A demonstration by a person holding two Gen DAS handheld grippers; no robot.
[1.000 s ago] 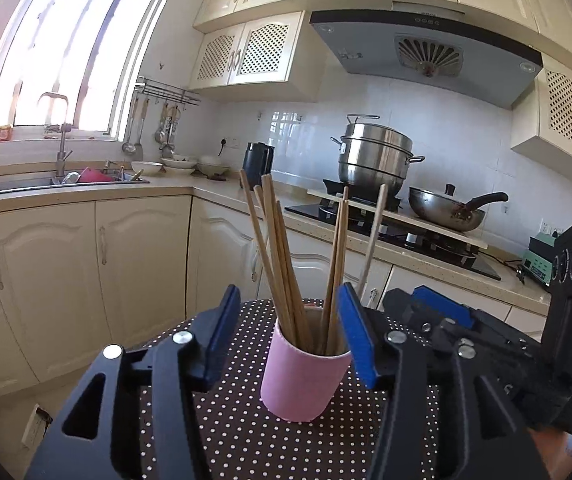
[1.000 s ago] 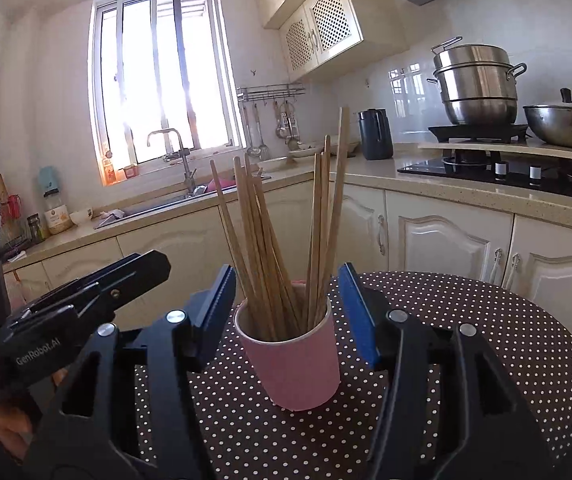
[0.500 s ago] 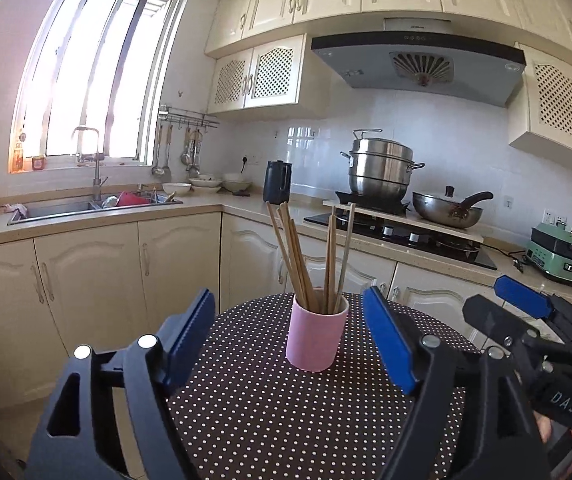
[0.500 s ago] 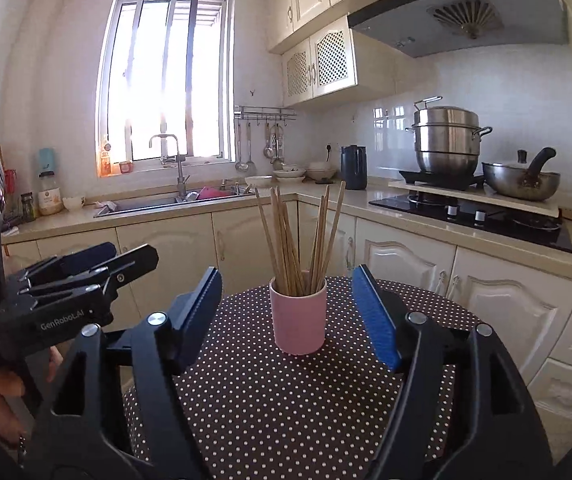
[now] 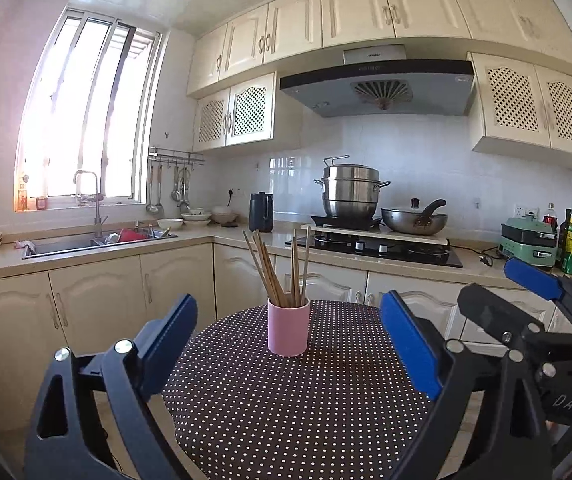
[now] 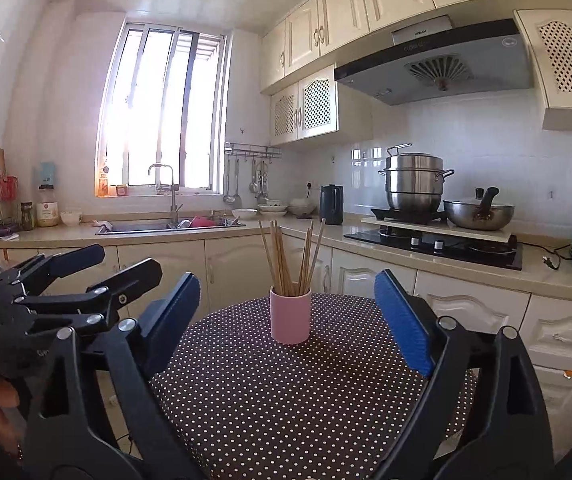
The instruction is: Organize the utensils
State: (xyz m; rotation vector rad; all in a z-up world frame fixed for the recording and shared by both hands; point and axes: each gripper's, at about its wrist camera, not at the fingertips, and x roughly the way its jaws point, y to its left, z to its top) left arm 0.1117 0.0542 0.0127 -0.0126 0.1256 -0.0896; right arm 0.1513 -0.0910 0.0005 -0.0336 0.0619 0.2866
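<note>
Nearest the lens, the left gripper [image 5: 287, 344] is seen with its blue pads spread wide and nothing between them, the jaws having just been opening. The right gripper [image 6: 286, 316] is likewise held wide and empty, its jaws also having just been opening. Beyond both sets of fingers a round table [image 5: 286, 408] is covered by a dark cloth with white dots. A pink cup [image 5: 288, 327] stands upright on the table's far half, well apart from either gripper, and a bundle of wooden chopsticks [image 5: 278, 270] is held in it (the tips fanned outward). Farther off, a steel steamer pot [image 5: 350, 192] and a wok [image 5: 414, 220] are set on the stove [image 5: 381, 246].
</note>
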